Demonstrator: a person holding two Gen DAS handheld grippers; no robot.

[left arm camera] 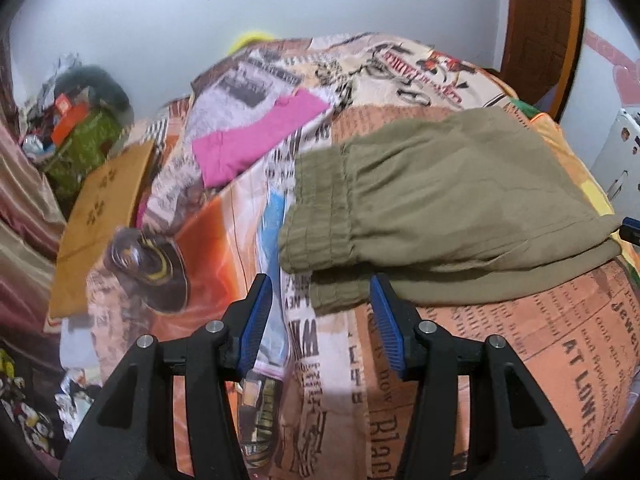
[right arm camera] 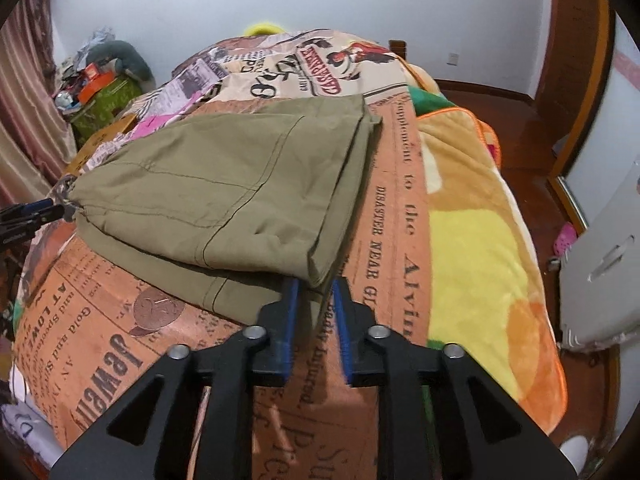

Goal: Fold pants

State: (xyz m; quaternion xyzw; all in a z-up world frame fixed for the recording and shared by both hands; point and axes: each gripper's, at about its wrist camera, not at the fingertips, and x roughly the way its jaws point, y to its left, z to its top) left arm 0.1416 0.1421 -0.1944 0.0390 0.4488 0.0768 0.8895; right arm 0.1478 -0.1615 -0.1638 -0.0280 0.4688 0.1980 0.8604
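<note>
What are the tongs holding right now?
Nothing. The left tongs and right tongs both stand open at the near edge of the folded olive-green cotton pants.

Pants (right arm camera: 224,184): matt olive woven cloth, visible stitching, ribbed gathered waistband (left arm camera: 316,216). Bedspread (right arm camera: 100,320): soft printed cloth, newspaper pattern. Blanket (right arm camera: 480,248): fuzzy plush, yellow and orange. Left tool (left arm camera: 322,322) and right tool (right arm camera: 316,316): matt black plastic, ridged blue pads, shiny metal pins. Floor (right arm camera: 532,152): glossy reddish wood. Box (left arm camera: 100,216): matt brown cardboard.
</note>
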